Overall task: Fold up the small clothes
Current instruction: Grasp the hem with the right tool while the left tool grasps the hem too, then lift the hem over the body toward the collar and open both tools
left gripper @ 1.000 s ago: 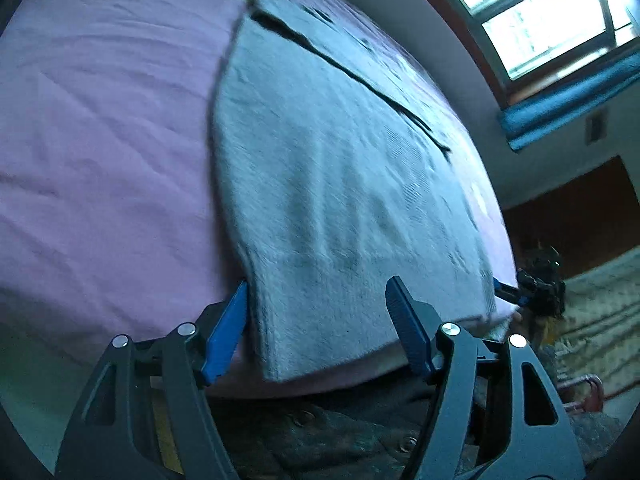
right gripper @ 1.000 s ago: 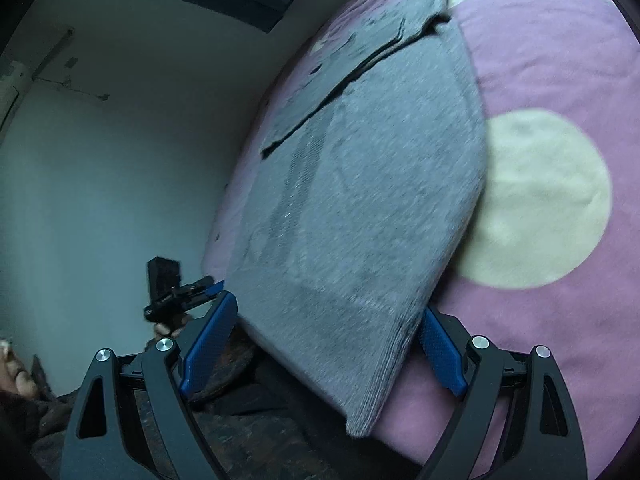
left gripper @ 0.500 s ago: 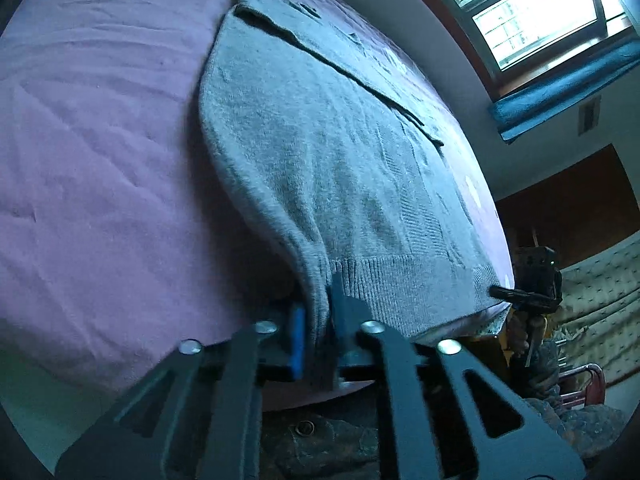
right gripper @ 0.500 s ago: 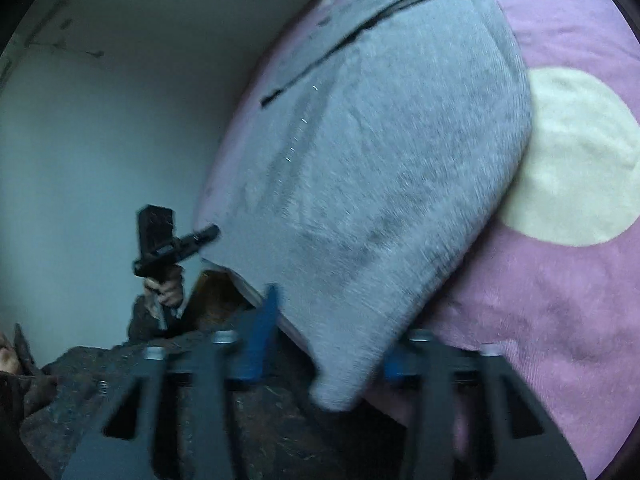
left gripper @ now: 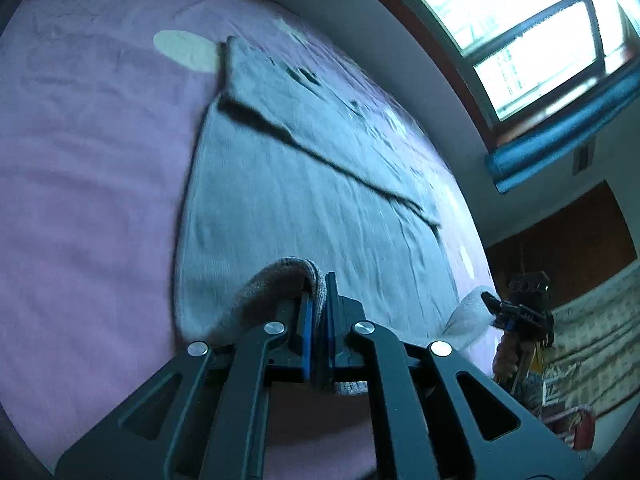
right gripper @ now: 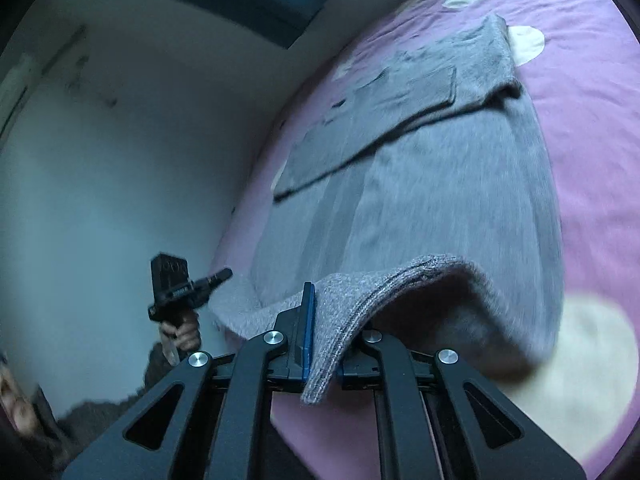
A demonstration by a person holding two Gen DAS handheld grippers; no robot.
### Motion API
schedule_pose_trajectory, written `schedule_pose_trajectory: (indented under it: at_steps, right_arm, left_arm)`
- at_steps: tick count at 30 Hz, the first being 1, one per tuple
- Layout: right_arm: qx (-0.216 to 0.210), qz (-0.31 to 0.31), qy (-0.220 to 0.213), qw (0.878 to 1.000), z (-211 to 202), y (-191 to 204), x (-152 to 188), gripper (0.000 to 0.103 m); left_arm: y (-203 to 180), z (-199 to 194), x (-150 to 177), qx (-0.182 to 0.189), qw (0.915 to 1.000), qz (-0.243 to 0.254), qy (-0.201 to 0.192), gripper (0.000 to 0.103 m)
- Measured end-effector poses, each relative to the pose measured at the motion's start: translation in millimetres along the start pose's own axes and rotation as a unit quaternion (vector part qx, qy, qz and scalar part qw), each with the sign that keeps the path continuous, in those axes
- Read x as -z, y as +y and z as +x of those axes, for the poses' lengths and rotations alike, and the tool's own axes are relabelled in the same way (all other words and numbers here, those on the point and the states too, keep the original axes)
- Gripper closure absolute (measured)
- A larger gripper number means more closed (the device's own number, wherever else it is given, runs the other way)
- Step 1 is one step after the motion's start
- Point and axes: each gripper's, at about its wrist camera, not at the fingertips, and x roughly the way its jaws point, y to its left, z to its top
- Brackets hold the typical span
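Grey sweater [left gripper: 304,196] on pink bed [left gripper: 80,168], hem corners pinched by both grippers

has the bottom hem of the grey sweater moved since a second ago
Yes. Both grippers have just closed on the hem, lifting it off the pink bedspread and carrying it toward the sweater's far end.

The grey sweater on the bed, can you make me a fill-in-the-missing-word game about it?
1. The left gripper and the right gripper are each shut on the ribbed hem of the ____ sweater.
2. The sweater lies on a ____ bedsheet with pale round dots.
3. Both pinched corners of the hem are ____ off the sheet.
4. A sleeve lies folded ____ the far part of the sweater.

Missing words: grey; pink; lifted; across
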Motion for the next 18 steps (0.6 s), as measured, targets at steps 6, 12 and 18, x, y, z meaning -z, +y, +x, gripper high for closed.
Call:
schedule_pose_trajectory:
  at_steps: [6,12,18]
  right_arm:
    - [0.003,0.066,-0.017,0.998,20.4,-47.9,-32.0,0.095]
    - [-0.038,0.076,-0.028,0.996,1.6,-56.1,-33.9,0.065]
    - [0.018,0.015,-0.036,0.999,-9.5,-40.1,-46.0,0.047]
  left_arm:
    - [19.9,43.1,-39.6,-0.013,0.9997,-0.015,0.014,0.098]
    - [26.5,30.6,-49.5,0.005,1.0,-0.004,0.001,0.058]
    - [19.6,27.8,-56.6,-0.035,0.9976,0.06,-0.009,0.047]
